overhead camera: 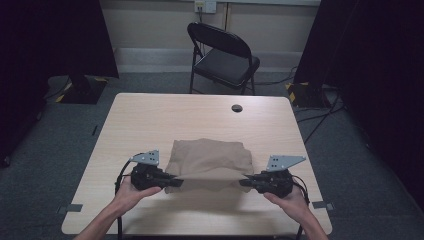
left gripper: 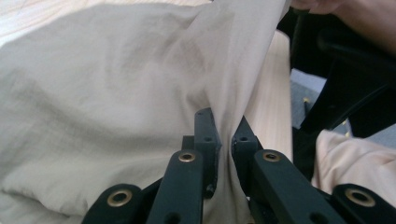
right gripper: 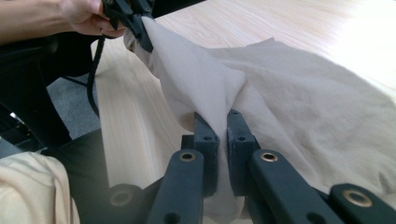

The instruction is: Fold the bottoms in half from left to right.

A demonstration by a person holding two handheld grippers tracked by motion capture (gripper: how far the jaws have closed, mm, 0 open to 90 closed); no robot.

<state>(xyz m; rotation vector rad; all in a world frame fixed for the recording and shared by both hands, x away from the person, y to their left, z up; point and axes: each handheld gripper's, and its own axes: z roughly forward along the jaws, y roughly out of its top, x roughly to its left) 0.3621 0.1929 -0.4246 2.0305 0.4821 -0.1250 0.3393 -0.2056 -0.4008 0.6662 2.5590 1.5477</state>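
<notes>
The tan cloth (overhead camera: 210, 157) lies at the tabletop's (overhead camera: 200, 112) centre, toward six o'clock. The left gripper (overhead camera: 176, 182), at eight o'clock, and the right gripper (overhead camera: 243, 182), at four o'clock, each clench its near edge, stretched between them.

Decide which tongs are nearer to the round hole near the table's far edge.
Right. The right tongs pinch the tan cloth's near right corner, almost straight below the hole in the high view; the left tongs pinch the near left corner, well off to the hole's left.
</notes>
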